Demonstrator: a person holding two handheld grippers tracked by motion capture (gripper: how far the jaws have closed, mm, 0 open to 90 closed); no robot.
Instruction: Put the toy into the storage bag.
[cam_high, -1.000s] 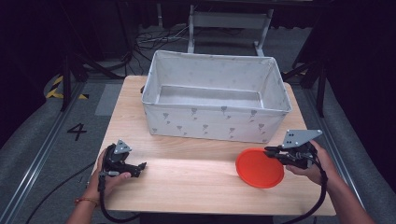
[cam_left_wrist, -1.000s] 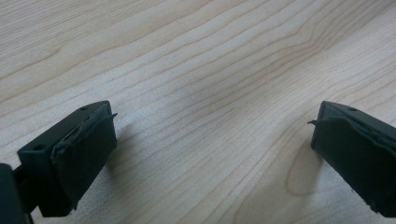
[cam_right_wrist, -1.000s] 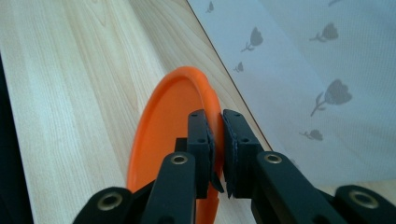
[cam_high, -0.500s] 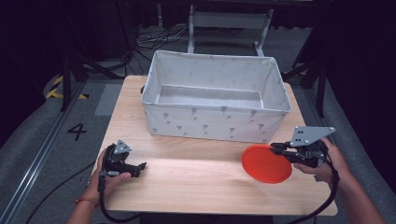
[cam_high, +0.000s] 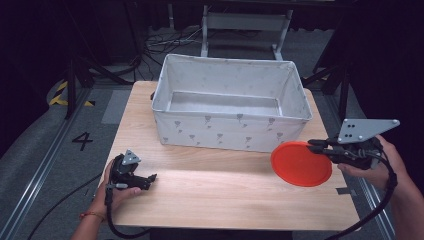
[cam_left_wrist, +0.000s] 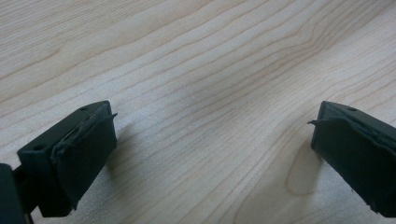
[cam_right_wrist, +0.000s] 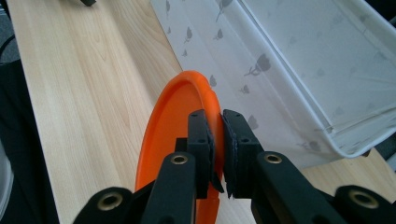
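1. The wooden table (cam_high: 220, 200) carries a white fabric bin (cam_high: 230, 131), empty inside.
2. An orange plate (cam_high: 301, 163) hangs off the tabletop just beside the bin's front right corner.
3. The right gripper (cam_high: 320, 147) pinches the plate's rim; the step looks like carrying, and the next move is likely lifting it over the wall.
4. The left gripper (cam_high: 150, 178) rests on the table, jaws spread and empty.

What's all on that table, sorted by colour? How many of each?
Orange: 1, a plate held by its rim in the right tool.
White: 1, a patterned fabric bin.
Black: 2, the right tool and the open left tool.
Total: 4.
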